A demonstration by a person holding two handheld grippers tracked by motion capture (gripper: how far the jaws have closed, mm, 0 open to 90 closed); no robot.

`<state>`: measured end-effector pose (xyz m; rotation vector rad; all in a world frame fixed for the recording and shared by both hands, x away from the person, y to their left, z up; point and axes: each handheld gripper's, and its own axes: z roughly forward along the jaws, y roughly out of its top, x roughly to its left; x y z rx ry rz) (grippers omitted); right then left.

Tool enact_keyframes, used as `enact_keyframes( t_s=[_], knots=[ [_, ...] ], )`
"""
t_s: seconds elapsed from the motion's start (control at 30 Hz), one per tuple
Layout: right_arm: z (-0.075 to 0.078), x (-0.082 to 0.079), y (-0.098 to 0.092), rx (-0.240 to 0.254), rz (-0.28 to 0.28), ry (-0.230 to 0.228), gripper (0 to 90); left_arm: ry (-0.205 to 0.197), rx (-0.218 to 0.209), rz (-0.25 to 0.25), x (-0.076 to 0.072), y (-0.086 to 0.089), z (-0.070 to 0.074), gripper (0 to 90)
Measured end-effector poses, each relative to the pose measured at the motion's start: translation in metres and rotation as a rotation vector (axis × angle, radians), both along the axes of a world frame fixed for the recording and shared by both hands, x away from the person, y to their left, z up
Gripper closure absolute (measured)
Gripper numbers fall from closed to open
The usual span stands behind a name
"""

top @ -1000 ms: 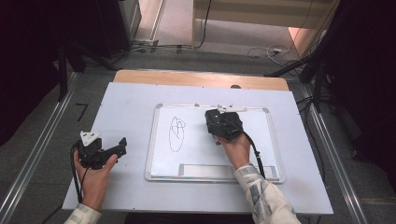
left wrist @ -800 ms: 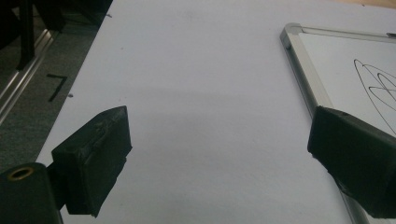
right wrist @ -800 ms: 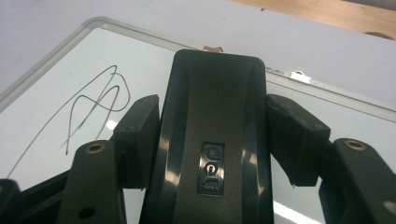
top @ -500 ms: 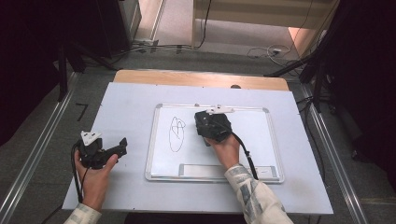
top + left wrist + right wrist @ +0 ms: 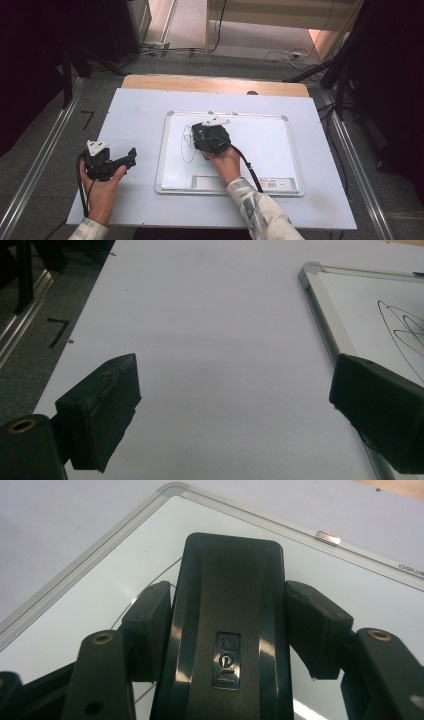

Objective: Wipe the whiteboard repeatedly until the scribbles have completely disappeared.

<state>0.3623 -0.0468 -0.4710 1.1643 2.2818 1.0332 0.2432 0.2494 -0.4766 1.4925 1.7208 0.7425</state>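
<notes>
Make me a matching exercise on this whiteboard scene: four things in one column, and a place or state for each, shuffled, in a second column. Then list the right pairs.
Things
1. black plastic whiteboard eraser
2. left gripper
3. thin black oval scribble
4. silver-framed rectangular whiteboard

Places or states
A. lies flat on the pale table top
B. clamped between the jaws of the right gripper
C. jaws wide open, nothing between them, beside the board
D. drawn on the left part of the board

Pairs: 1-B, 2-C, 3-D, 4-A
</notes>
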Motion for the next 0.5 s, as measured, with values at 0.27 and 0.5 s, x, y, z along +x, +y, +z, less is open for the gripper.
enact_keyframes(
  t_s=[0.27,0.5],
  knots=[
    [-0.008,-0.003,0.022,-0.018,0.032,-0.011,36.3,-0.002,-0.001,0.000,0.000,0.000,0.000,6.5],
    [-0.017,-0.004,0.036,-0.071,0.053,-0.004,37.1,-0.002,-0.004,0.000,-0.001,0.001,0.000,6.5]
  ],
)
